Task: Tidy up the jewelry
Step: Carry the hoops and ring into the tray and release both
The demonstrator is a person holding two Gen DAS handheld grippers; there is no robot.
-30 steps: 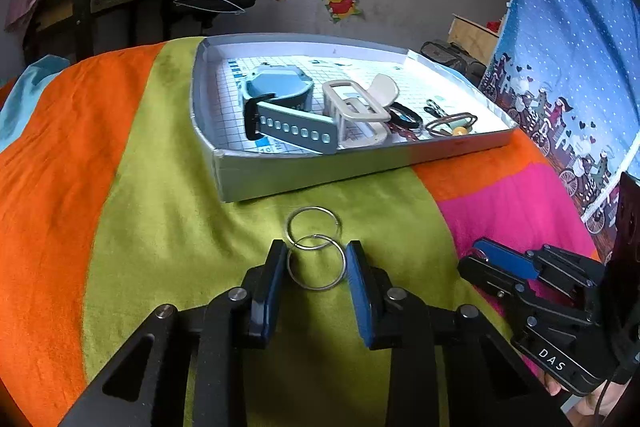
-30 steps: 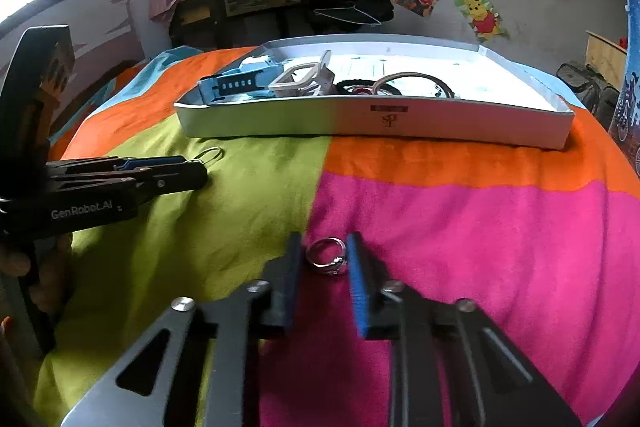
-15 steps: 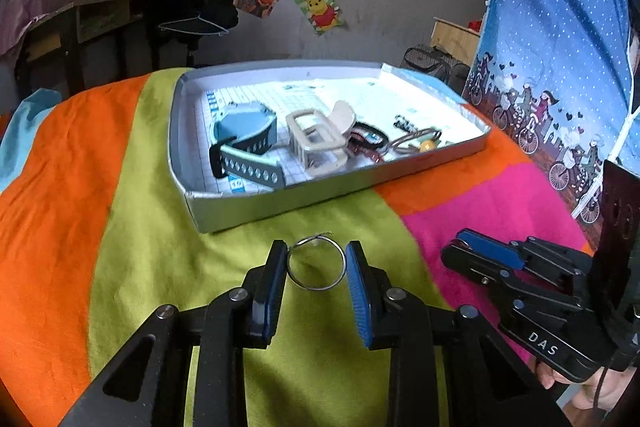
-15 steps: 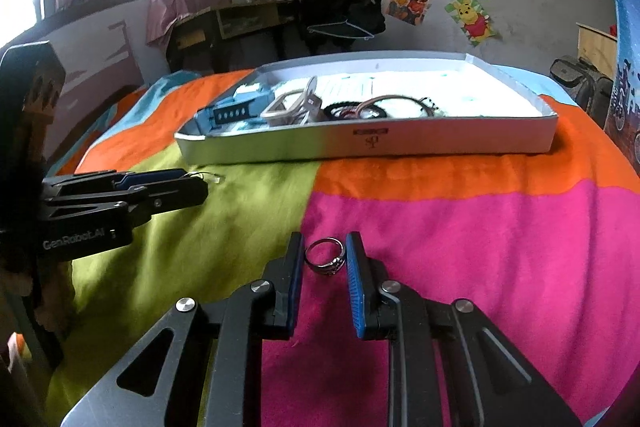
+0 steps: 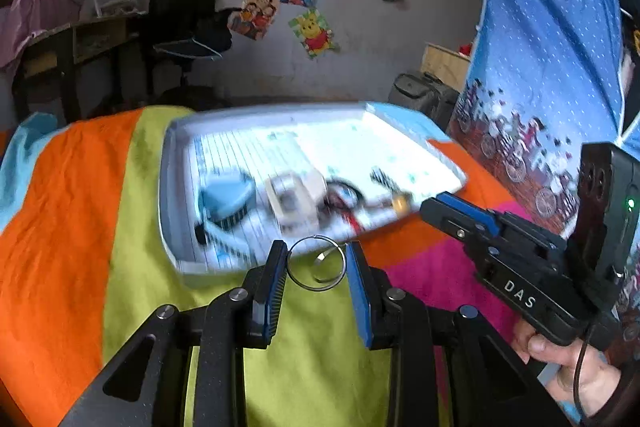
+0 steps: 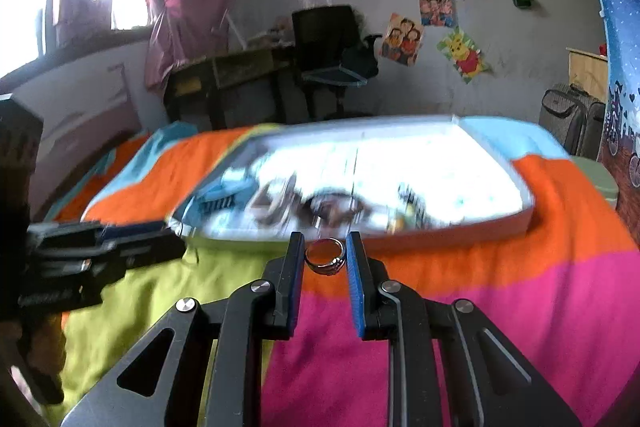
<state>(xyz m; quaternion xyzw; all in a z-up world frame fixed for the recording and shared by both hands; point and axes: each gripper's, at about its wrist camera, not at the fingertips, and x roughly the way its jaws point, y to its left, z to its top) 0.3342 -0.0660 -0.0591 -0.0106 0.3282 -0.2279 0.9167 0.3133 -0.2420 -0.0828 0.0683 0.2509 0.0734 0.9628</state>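
My left gripper (image 5: 316, 263) is shut on a pair of thin silver hoop rings (image 5: 298, 275) and holds them in the air before the tray. My right gripper (image 6: 325, 255) is shut on a small silver finger ring (image 6: 335, 259), also lifted off the cover. The shallow white tray (image 5: 170, 187) lies ahead on the bed, blurred; it also shows in the right wrist view (image 6: 516, 223). In it lie a blue watch (image 5: 224, 195), a beige hair claw (image 5: 292, 195) and dark bands (image 5: 344, 195). The right gripper also shows in the left wrist view (image 5: 460, 211).
The bed cover has orange (image 5: 60, 227), lime green (image 5: 312, 367) and pink (image 6: 480, 287) stripes. A desk and a black chair (image 6: 324, 47) stand by the far wall. A blue printed curtain (image 5: 540, 67) hangs on the right. Bags (image 6: 568, 115) stand on the floor.
Both grippers have risen off the cover with their rings and moved toward the tray. The view now looks down into the tray, which is blurred by motion.
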